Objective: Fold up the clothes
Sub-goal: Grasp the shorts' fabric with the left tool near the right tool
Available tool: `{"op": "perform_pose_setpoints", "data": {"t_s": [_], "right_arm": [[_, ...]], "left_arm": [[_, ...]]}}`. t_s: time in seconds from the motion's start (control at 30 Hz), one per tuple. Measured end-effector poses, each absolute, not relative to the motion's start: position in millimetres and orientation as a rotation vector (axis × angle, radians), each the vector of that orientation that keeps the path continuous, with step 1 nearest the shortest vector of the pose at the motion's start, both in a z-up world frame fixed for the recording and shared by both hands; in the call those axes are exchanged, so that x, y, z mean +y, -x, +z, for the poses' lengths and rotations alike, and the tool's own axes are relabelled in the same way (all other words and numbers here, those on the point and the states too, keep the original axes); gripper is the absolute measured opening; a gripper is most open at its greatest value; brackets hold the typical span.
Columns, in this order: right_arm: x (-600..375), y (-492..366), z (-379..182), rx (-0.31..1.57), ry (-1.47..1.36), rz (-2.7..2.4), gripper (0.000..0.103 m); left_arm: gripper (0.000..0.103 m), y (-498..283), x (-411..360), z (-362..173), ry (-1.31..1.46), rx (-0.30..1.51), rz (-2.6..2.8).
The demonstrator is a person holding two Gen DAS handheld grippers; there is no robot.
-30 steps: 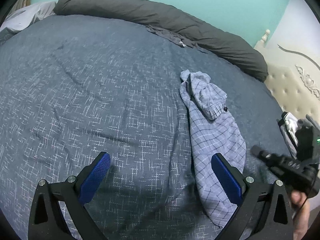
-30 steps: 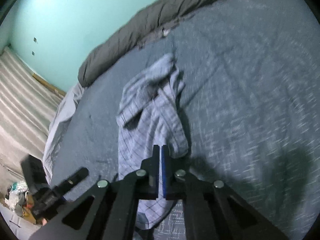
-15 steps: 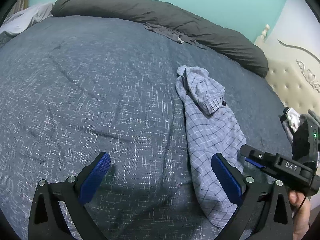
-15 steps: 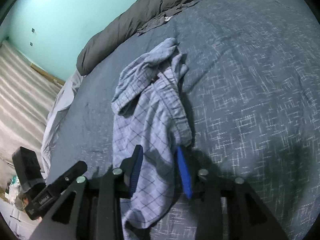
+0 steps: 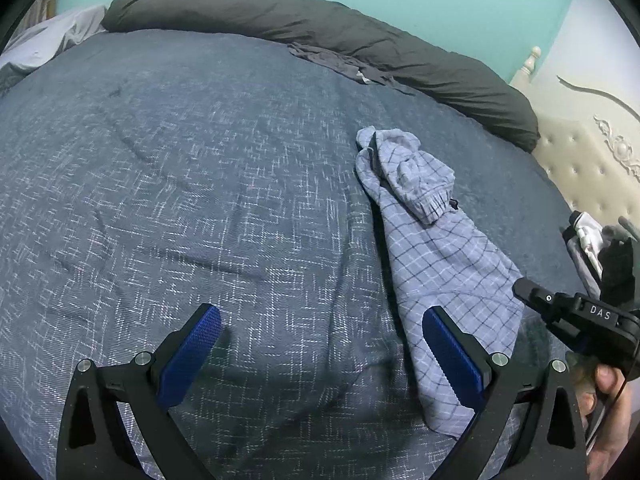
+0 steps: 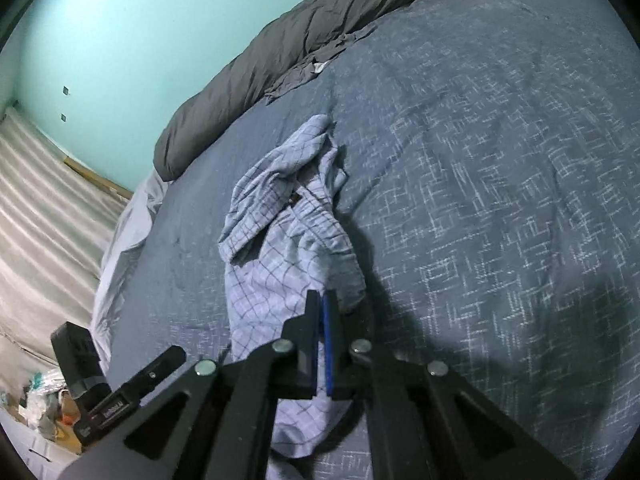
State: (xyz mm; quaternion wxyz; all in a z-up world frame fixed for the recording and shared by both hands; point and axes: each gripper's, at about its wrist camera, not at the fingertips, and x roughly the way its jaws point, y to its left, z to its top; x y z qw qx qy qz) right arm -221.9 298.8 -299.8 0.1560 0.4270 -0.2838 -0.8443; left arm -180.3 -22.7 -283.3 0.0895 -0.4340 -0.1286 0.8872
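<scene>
The left hand-held gripper (image 5: 320,354) hovers spread wide over the blue-grey patterned bed cover (image 5: 200,200). The right hand-held gripper (image 6: 322,312) is pinched together on the crumpled light-blue checked cotton garment (image 6: 280,248), lying right of centre.

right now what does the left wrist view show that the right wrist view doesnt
Only the left wrist view shows the left gripper, open wide above the bedspread, the cream tufted headboard, and the right gripper seen from the side at the right edge.

Only the right wrist view shows the right gripper with its pads closed together over the checked garment, plus the striped wall and floor clutter beside the bed.

Both show the crumpled checked garment, the blue bedspread, the grey duvet roll and the teal wall.
</scene>
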Motion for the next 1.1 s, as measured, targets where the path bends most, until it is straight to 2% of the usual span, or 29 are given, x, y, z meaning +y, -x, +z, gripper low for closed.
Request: {"op": "perform_pose_setpoints", "data": {"t_s": [0.17, 0.53, 0.87, 0.93, 1.1], "right_arm": [[320, 212, -277, -0.782, -1.141, -2.599, 0.001], [333, 211, -299, -0.807, -1.207, -2.522, 0.001], [339, 214, -299, -0.872, -1.206, -2.469, 0.001], [341, 213, -300, -0.894, -1.204, -2.463, 0.001], [342, 213, -297, -0.911, -1.196, -2.453, 0.001]], "left_arm": [[0.103, 184, -17, -279, 1.28, -0.357, 2.63], [0.103, 200, 7, -265, 1.256, -0.272, 2.597], [0.101, 249, 85, -255, 1.288, 0.027, 2.518], [0.091, 257, 96, -258, 1.307, 0.062, 2.497], [0.072, 272, 108, -265, 1.354, 0.096, 2.464]]}}
